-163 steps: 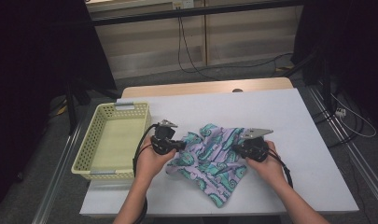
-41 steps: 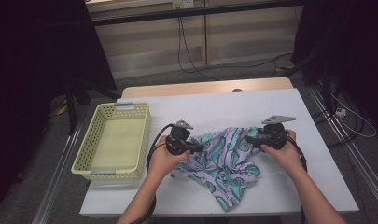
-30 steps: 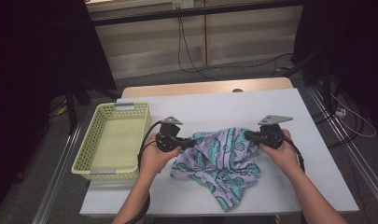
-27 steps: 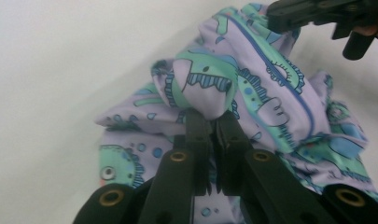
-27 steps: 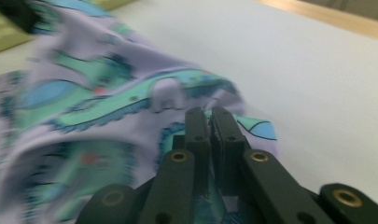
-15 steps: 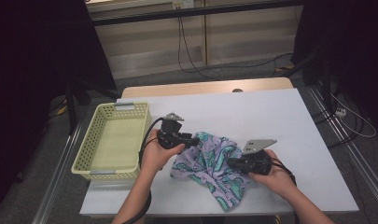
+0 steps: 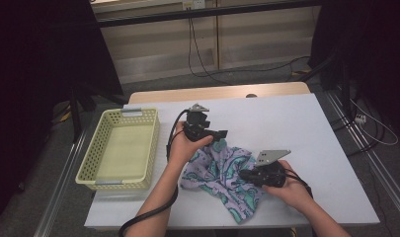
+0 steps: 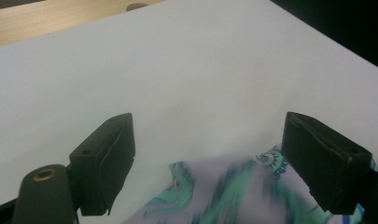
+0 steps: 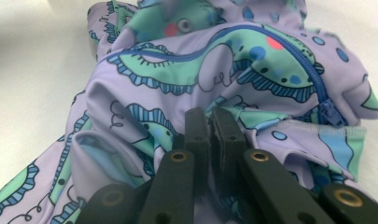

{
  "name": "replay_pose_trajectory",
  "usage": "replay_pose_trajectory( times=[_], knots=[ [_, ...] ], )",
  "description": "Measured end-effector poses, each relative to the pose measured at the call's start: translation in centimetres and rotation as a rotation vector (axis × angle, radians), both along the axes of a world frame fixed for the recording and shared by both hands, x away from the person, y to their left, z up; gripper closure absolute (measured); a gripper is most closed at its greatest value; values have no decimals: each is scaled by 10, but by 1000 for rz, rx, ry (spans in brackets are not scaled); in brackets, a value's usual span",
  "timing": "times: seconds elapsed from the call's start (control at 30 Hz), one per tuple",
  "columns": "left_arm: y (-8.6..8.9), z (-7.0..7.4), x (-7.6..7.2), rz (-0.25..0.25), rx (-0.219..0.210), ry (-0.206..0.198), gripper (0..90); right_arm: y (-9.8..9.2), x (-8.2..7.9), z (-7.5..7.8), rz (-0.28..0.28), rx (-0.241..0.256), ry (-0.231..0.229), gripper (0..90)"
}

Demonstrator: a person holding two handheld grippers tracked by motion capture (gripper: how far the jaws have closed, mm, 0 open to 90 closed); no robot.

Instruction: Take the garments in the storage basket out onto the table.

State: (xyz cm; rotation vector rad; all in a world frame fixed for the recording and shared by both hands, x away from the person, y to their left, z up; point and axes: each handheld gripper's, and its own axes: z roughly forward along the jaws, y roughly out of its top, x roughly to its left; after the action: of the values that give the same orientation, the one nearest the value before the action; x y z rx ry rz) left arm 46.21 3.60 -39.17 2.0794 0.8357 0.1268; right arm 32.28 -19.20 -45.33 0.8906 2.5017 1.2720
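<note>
A crumpled lilac garment with teal and blue patterns and a blue zipper lies at the front middle of the white table. My left gripper hovers at the garment's far left corner, open wide; in the left gripper view the cloth's edge lies below and between the jaws, untouched. My right gripper points left at the garment's right side. In the right gripper view its jaws are shut on a fold of the fabric.
An empty yellow plastic basket stands at the table's left side. A wooden strip runs along the far edge. Bare white table stretches to the right and behind the garment. Cables lie on the floor beyond.
The right gripper brought its corner of the garment down and left from the far right to the front. The cloth went from spread out to bunched. The left gripper now stands open.
</note>
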Motion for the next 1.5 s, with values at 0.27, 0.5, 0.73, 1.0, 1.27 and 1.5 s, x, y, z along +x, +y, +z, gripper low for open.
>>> replay_pose_trajectory(
  times=[0.27,0.5,0.73,1.0,1.27,1.5],
  knots=[
    [-23,-40,-3,-97,107,37,319,0,-3,1,2,-1,-5,862],
    [-10,-61,-11,-112,105,83,559,-13,-2,11,-37,20,-34,765],
    [-5,-53,-23,-168,194,108,771,-43,9,21,-254,78,-42,463],
    [11,-36,-26,-109,178,68,795,-37,18,7,-217,-16,-3,834],
    [34,-2,-22,-5,-6,-93,797,-46,28,33,-331,-65,-214,850],
    [30,-28,-18,-4,102,-16,697,-40,34,16,-286,-151,-125,653]
  ],
)
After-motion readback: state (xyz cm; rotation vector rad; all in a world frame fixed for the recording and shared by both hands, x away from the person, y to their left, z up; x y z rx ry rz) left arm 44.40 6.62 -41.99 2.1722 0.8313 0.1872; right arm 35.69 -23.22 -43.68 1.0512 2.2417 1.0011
